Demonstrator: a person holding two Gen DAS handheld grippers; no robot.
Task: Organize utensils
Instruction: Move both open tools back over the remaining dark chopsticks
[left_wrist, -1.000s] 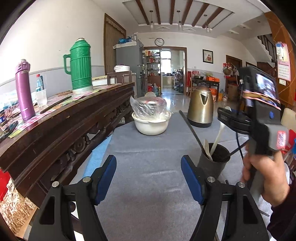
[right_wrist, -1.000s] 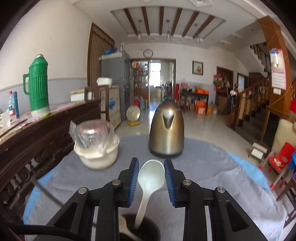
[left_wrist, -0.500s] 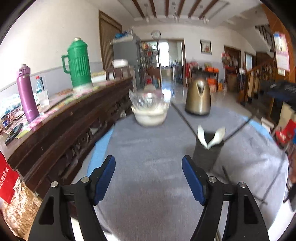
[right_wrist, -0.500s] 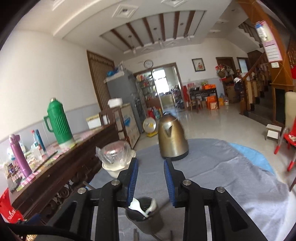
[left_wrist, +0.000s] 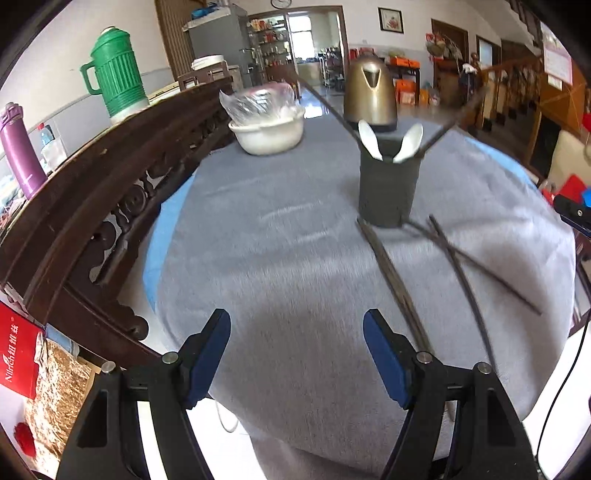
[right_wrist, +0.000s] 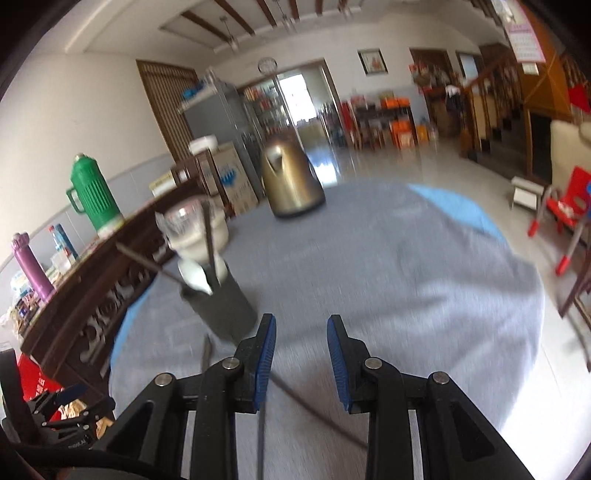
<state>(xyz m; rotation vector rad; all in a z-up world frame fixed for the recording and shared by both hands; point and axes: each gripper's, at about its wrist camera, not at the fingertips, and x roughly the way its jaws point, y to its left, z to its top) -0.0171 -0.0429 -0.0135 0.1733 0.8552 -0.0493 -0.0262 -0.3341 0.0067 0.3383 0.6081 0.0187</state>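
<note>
A dark utensil cup (left_wrist: 388, 188) stands on the grey tablecloth (left_wrist: 280, 258). It holds two white spoons (left_wrist: 408, 142) and two dark chopsticks that lean out. Several dark chopsticks (left_wrist: 458, 254) lie loose on the cloth in front of the cup. My left gripper (left_wrist: 297, 356) is open and empty, low over the near cloth. My right gripper (right_wrist: 301, 349) is open and empty, to the right of the cup (right_wrist: 223, 302), with a loose chopstick (right_wrist: 205, 350) just left of it.
A white bowl covered in plastic (left_wrist: 267, 127) and a brass kettle (left_wrist: 371, 96) stand at the far side of the table. A dark carved wooden counter (left_wrist: 92, 192) runs along the left with a green thermos (left_wrist: 114, 75) and a purple bottle (left_wrist: 18, 147).
My right gripper has let go of the white spoon, which now stands in the cup, and has pulled back and to the right. My left gripper has drawn back and risen.
</note>
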